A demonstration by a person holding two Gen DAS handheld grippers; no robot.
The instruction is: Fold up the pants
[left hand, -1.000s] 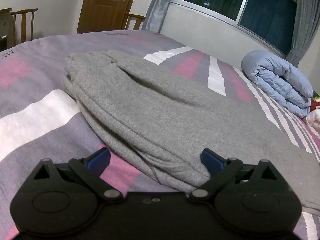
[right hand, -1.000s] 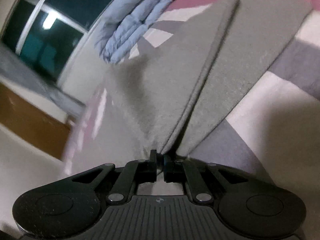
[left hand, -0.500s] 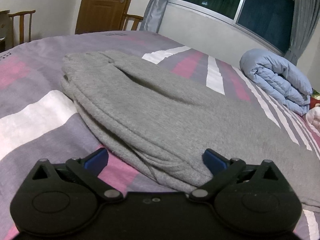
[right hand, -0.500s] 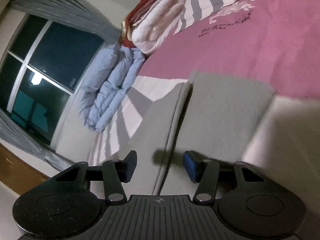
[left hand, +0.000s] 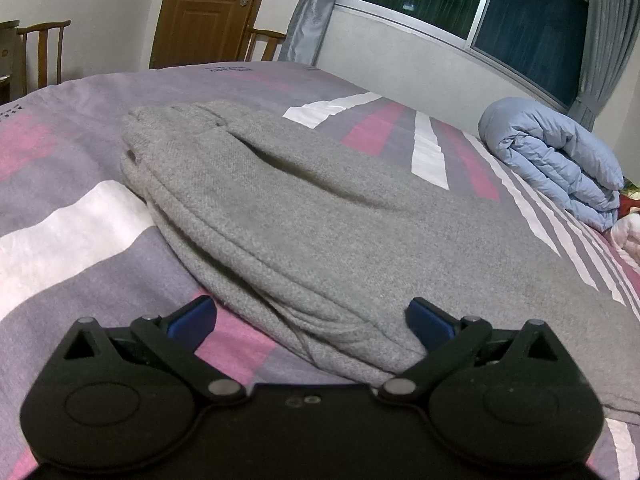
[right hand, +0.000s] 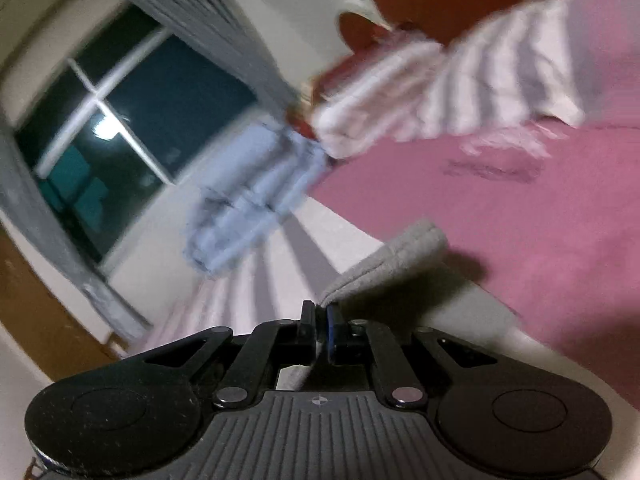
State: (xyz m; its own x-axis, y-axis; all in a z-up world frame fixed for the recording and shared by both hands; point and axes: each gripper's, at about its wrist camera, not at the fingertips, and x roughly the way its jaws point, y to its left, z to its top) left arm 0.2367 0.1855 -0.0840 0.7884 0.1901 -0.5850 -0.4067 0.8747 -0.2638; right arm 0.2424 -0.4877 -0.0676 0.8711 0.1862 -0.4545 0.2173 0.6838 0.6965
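A bed (left hand: 80, 216) with a purple, pink and white striped cover fills most of the left wrist view and bears everything else. The grey pants (left hand: 304, 216) lie on it across the middle, folded lengthwise, running from the far left toward the near right, with the layered edges stacked along the near side. At the far right of the bed sits a rolled pale blue quilt (left hand: 556, 160), with white folded bedding (left hand: 628, 236) just beside it at the right edge. Beyond the bed stand a wooden door (left hand: 208, 12), a wooden chair (left hand: 42, 52) at far left, and a dark window (left hand: 520, 20) with grey curtains.

The left gripper (left hand: 312, 320) is spread wide, its blue fingers (left hand: 192, 318) straddling the near folded edge of the pants without pinching it.

The right gripper (right hand: 320, 318) is clamped tight on a thin grey hem of the pants (right hand: 384, 264), lifted above the blurred bed cover.
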